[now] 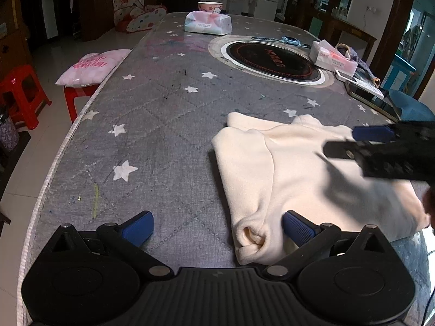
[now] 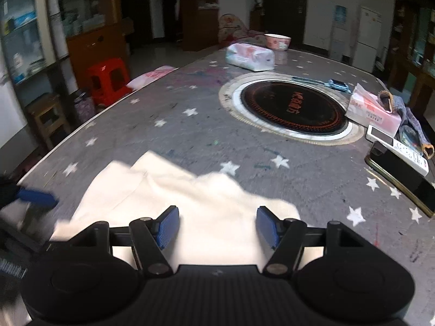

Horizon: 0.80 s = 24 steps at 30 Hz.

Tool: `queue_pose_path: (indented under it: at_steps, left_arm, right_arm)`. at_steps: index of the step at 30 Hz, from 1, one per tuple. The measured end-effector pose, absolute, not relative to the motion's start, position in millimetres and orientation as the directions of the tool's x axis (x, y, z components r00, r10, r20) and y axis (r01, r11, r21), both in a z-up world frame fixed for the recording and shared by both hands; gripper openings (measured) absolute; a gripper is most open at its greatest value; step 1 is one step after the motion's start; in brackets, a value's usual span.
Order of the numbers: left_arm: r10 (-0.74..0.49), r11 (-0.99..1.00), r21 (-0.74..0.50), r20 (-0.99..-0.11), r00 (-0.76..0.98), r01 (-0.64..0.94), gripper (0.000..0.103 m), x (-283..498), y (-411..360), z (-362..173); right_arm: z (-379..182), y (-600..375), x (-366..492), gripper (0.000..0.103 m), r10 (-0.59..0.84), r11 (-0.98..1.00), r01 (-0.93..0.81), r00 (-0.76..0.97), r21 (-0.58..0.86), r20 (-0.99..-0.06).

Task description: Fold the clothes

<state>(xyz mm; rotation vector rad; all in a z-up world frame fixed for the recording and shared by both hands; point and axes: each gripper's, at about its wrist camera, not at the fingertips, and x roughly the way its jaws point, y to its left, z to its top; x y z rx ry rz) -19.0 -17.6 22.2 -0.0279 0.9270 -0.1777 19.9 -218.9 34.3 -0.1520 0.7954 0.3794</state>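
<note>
A cream garment (image 1: 293, 179), folded into a rough rectangle, lies flat on the near part of the grey star-printed table cover (image 1: 163, 125), in front of the round black inset cooktop (image 1: 272, 61). One rolled cuff (image 1: 252, 236) sits at its near left corner. The left gripper (image 1: 217, 229) tilts downward over this corner, jaws spread wide and released; its right pad is just beside the cuff, its left pad over bare cover. The right gripper (image 2: 217, 226), likewise tilted down, hovers above the garment's right portion with jaws apart and nothing clamped between them. Red characters on the cooktop ring are too small to read. A pink cushion (image 1: 92, 66) on a red stool (image 1: 77, 95) bears pink characters, illegible. Two tissue packs (image 1: 208, 23) (image 1: 333, 58) carry unreadable labels.
</note>
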Motion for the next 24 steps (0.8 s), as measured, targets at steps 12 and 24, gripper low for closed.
queue_pose_path:
  at_steps: [12,24]
  left_arm:
    - [-0.156,0.987,-0.107,-0.797,0.583,0.118,0.103,-26,-17,23]
    - [-0.110,0.993,-0.067,-0.787,0.607,0.094,0.103,-38,-17,30]
  right_arm:
    - [36,-227,-39,0.077,0.297,0.899,-0.438,0.615,-0.003,-0.731]
    - [33,-227,-77,0.099,0.325,0.885,-0.466,0.622,-0.003,-0.712]
